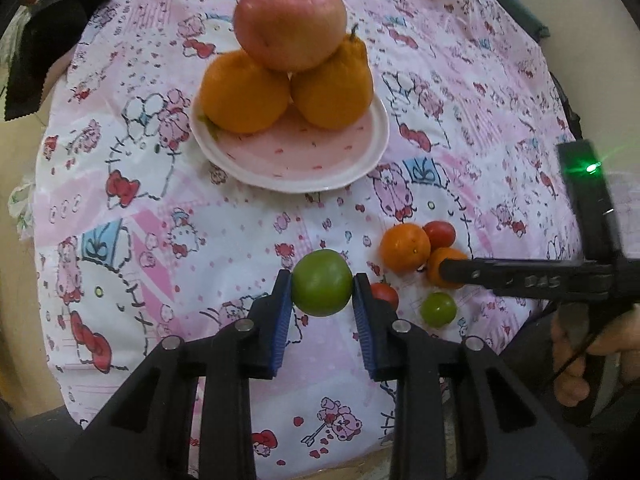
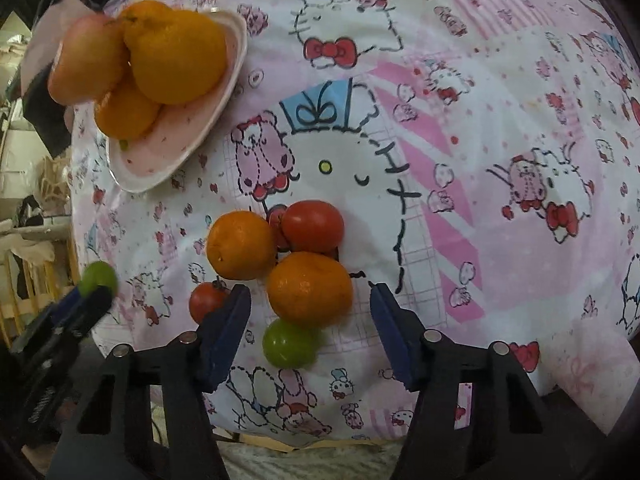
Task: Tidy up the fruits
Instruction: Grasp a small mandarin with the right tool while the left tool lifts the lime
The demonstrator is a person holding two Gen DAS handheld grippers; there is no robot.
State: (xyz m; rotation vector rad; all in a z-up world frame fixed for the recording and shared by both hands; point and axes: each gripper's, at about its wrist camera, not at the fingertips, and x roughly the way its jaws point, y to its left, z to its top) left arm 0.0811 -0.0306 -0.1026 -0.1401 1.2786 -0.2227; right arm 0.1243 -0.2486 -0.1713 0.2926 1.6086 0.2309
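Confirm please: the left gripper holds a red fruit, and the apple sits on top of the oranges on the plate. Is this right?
Not quite. The fruit in the left gripper is green, not red, as the left wrist view shows. The apple does sit on the oranges on the plate.

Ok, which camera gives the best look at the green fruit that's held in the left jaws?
The left wrist view. There the green fruit sits centred and sharp, clamped between the left gripper pads. The right wrist view shows it only small and blurred at the left edge, partly hidden by that gripper.
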